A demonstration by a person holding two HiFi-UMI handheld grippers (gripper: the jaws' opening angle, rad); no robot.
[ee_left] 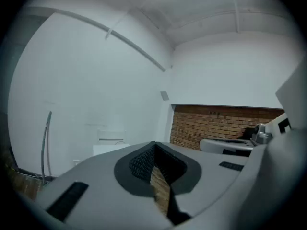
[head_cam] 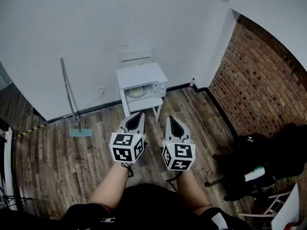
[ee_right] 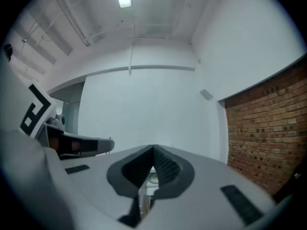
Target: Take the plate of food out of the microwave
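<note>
Nearest to the camera, the left gripper (head_cam: pixel 140 114) and right gripper (head_cam: pixel 170 118) are both pinched fully closed with nothing in them, held side by side over the wood floor (head_cam: pixel 57 152). Further out by the white wall, the plate of food (head_cam: pixel 135 91) sits inside the white microwave (head_cam: pixel 144 75), well apart from both

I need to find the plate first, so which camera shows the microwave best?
The head view: the whole microwave shows, with the plate inside. The left gripper view catches only its white top over the jaws; the right gripper view only a sliver between its jaws.
</note>
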